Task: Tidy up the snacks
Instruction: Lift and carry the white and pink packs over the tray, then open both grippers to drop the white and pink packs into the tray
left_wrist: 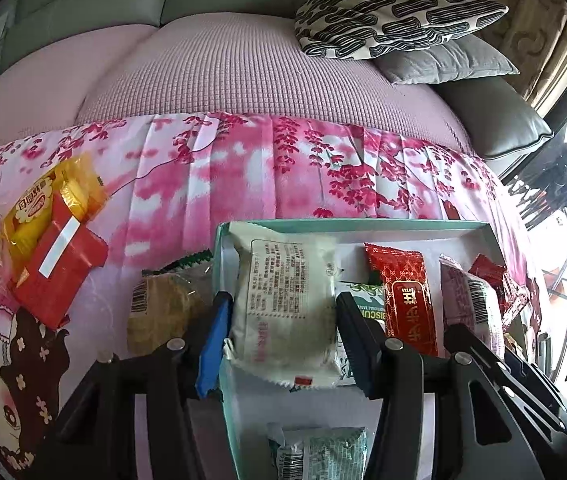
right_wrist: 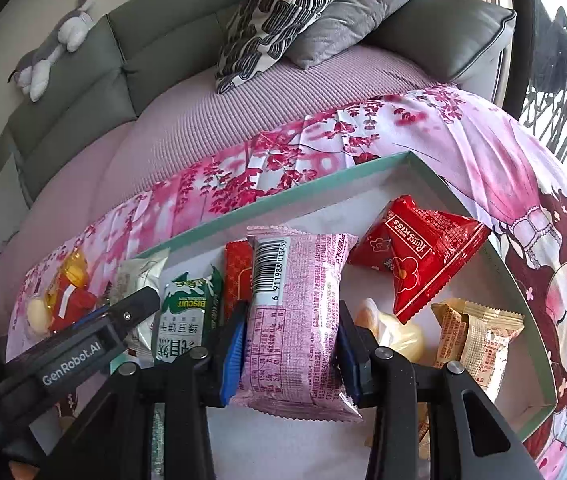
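Floral cloth (left_wrist: pixel 243 168), pink packet (right_wrist: pixel 295 320) between right tool (right_wrist: pixel 289 354) pads

Box (right_wrist: pixel 267 196) on the table (left_wrist: pixel 243 184), sofa (left_wrist: pixel 223 64) behind at 12 o'clock, two stacked cushions (left_wrist: pixel 395 12) on its seat at 1 o'clock.

Inside the box: barcode packet (right_wrist: pixel 295 320) between the fingers of the right gripper (right_wrist: pixel 293 328). Biscuit packet (right_wrist: pixel 187 316) just beside at 9 o'clock, pyramid packet (right_wrist: pixel 415 256) at 2 o'clock, crimped packet (right_wrist: pixel 471 340) at 3 o'clock.

Over the box's 9 o'clock wall: printed packet (left_wrist: pixel 283 272) between the fingers of the left gripper (left_wrist: pixel 283 308).

Outside, on the table: cracker packet (left_wrist: pixel 159 312) just beside that wall, heap of snacks (left_wrist: pixel 43 240) farther out at 10 o'clock.
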`<state>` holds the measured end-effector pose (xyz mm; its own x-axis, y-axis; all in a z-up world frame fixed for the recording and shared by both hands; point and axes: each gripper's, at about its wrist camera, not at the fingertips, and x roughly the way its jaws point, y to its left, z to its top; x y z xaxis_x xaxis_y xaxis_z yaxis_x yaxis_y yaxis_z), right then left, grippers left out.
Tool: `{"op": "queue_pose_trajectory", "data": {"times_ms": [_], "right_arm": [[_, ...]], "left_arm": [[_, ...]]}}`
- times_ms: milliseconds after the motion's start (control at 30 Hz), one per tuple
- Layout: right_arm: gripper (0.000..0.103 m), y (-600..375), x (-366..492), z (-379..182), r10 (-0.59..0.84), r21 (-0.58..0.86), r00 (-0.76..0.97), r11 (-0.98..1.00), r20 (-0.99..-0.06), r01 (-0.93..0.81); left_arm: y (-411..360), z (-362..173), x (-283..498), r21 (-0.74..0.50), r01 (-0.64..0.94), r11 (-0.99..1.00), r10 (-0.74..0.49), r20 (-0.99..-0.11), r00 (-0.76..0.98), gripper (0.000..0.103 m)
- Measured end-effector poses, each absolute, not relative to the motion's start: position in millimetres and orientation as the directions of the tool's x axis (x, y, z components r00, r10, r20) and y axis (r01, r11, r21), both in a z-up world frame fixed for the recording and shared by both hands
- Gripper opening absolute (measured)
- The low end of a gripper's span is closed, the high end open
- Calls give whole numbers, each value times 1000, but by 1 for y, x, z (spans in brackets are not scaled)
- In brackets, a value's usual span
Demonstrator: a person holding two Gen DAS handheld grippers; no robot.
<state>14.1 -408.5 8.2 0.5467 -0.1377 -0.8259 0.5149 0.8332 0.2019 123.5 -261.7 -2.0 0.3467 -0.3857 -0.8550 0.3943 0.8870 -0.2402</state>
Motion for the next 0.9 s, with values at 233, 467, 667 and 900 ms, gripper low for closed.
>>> {"op": "queue_pose_trajectory", "data": {"times_ms": [233,467,667,900], "right_arm": [[49,-406,14,13,-135,201,557,842,-820,500],[66,-396,14,22,-118,196,560,861,-820,469],[90,-388,14,26,-125,168,555,879,-823,447],[103,-387,10,35,-128,177,590,885,-797,430]], "left_arm": [[-254,16,118,-239,397,886,-393,-841,372,62],[-232,45,111,-222,377,899,-385,-811,441,84],[-210,41,113,-151,289,945,-283,-818,500,90],[-190,28,110,-125,176,976,-200,-830,520,99]]}}
